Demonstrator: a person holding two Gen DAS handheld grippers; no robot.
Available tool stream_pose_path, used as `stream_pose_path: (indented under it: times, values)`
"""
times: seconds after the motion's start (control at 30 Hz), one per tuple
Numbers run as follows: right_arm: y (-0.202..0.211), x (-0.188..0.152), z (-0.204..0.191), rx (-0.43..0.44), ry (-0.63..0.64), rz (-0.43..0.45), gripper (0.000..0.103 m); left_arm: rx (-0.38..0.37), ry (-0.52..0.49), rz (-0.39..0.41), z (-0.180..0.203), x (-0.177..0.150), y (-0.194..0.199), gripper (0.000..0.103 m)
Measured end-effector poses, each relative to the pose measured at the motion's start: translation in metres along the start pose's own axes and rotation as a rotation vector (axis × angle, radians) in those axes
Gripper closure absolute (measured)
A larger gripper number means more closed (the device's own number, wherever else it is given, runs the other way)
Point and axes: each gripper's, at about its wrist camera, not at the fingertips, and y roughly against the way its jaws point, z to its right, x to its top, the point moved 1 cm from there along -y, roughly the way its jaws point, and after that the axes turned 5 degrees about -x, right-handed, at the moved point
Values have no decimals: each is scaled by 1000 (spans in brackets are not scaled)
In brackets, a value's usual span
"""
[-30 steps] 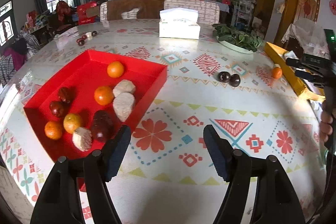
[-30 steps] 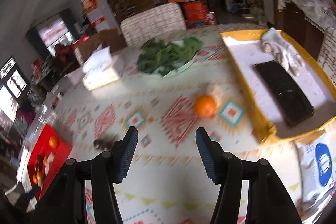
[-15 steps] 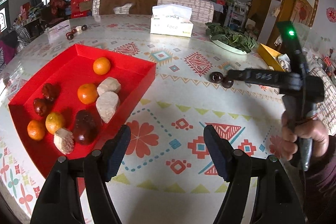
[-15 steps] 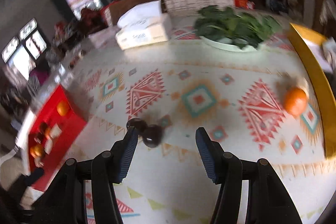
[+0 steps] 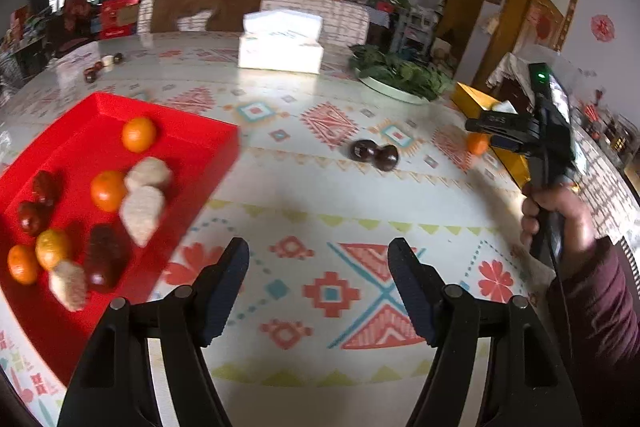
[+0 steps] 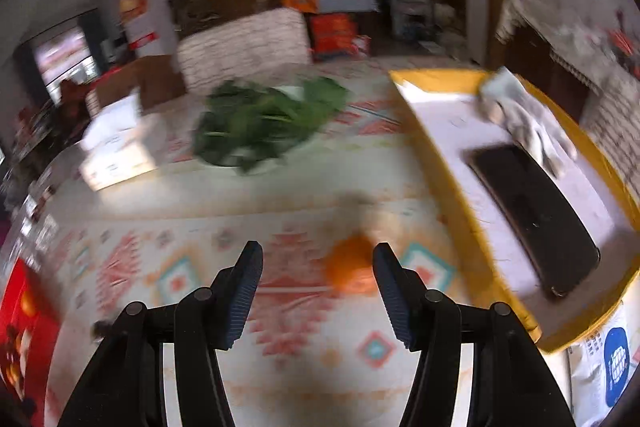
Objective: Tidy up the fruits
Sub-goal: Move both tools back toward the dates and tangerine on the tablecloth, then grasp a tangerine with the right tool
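Holding 4 oranges among other blurred fruit (pale chunks, dark-red pieces), the shallow red plastic tray (image 5: 192, 143) sits left; both grippers (image 5: 318, 291) (image 6: 318, 291) gape empty.

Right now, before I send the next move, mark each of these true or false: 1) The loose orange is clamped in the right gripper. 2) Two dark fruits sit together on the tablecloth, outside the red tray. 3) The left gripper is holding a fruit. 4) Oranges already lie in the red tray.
1) False. The loose orange lies on the tablecloth ahead of the right gripper, whose jaws stand open, nothing pressed.
2) True. The two dark fruits touch each other, well clear of the red tray.
3) False. The left gripper is open and empty.
4) True. Several oranges rest inside.
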Motion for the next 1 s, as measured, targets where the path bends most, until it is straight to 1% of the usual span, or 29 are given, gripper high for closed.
stream_pose_path:
  times: [0.07, 0.2, 0.27, 0.3, 0.33, 0.47, 0.63, 0.73, 0.8, 0.9, 1.0]
  values:
    - [-12, 0, 7, -11, -10, -28, 41, -14, -9, -19, 7, -1, -7, 32]
    - [-30, -1, -2, -4, 25, -83, 41, -17, -31, -40, 18, -5, -12, 32]
    - [-33, -2, -3, 15, 23, -87, 48, -14, -36, -42, 21, -6, -11, 32]
    - [-32, -2, 0, 19, 16, -86, 61, -15, -34, -40, 23, -6, -9, 32]
    - [-32, -2, 2, 32, 12, -89, 63, -16, -33, -37, 24, -6, -7, 32]
    - [-24, -12, -4, 103, 25, -108, 63, -10, -24, -23, 23, -5, 1, 32]
    - [-16, -25, -22, 269, 20, -170, 63, -5, -26, -7, 22, -6, 13, 32]
    - [-12, -32, -32, 320, 25, -195, 63, 19, -46, 0, 26, -5, 18, 32]
    - [-9, -36, -38, 311, 45, -196, 63, 51, -80, 5, 30, 1, 20, 32]
    - [-1, -41, -45, 268, 97, -198, 63, 90, -156, 18, 39, 17, 23, 32]
    - [7, -48, -49, 242, 163, -201, 63, 80, -188, 15, 46, 33, 14, 32]
